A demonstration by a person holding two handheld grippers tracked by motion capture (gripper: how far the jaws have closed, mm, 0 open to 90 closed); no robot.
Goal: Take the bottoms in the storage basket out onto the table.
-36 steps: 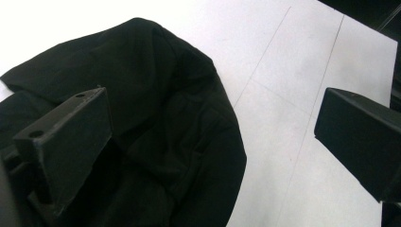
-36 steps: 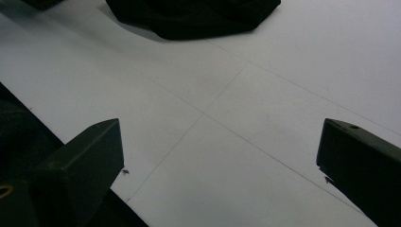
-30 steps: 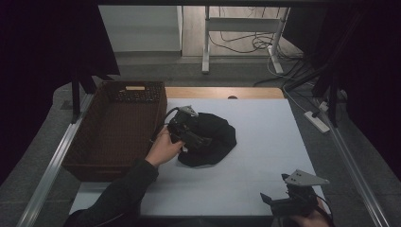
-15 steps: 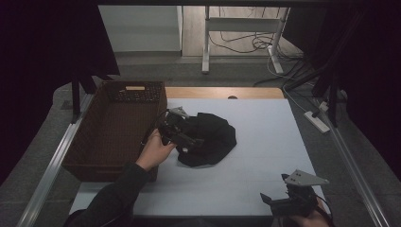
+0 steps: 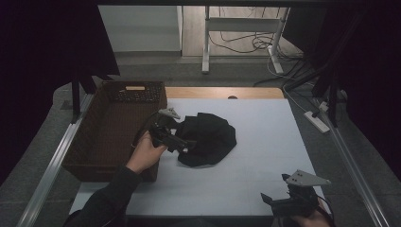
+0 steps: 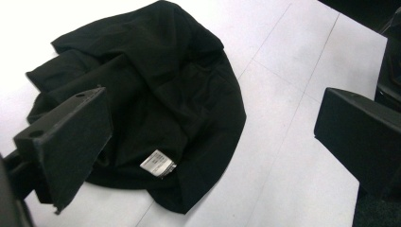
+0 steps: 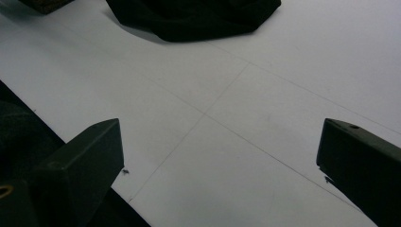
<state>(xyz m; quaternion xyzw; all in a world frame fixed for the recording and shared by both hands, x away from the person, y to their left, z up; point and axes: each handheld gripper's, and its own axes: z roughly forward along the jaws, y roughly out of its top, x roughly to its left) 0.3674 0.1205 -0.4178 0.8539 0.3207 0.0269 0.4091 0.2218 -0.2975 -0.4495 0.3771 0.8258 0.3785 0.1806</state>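
**Left tongs at the edge of the black garment, ready for the grasp**

We begin at the left, where a brown wicker basket (image 5: 116, 125) stands on the white surface (image 5: 265, 142), and we can see nothing inside it. Just beside its right wall, our left tongs (image 5: 182, 144) are at the left edge of a crumpled black garment (image 5: 208, 137), which lies near the middle of the surface, close to the basket but apart from it. In the left gripper view the jaws stand wide apart and released, one jaw low over the left border of the garment (image 6: 161, 94), the other over bare surface. A small white label (image 6: 158, 163) shows on the lower fold. We cannot tell for sure if the lower jaw is touching the cloth.

At the right, our right tongs (image 5: 283, 203) wait at the near edge of the surface, well apart from the garment. Their jaws are released too, with only bare surface between them.

We judge that the step in hand is the approach for a grasp. The next move calls for lowering the left tongs so one jaw goes under a fold, then closing on enough cloth, probably to carry it to the basket.
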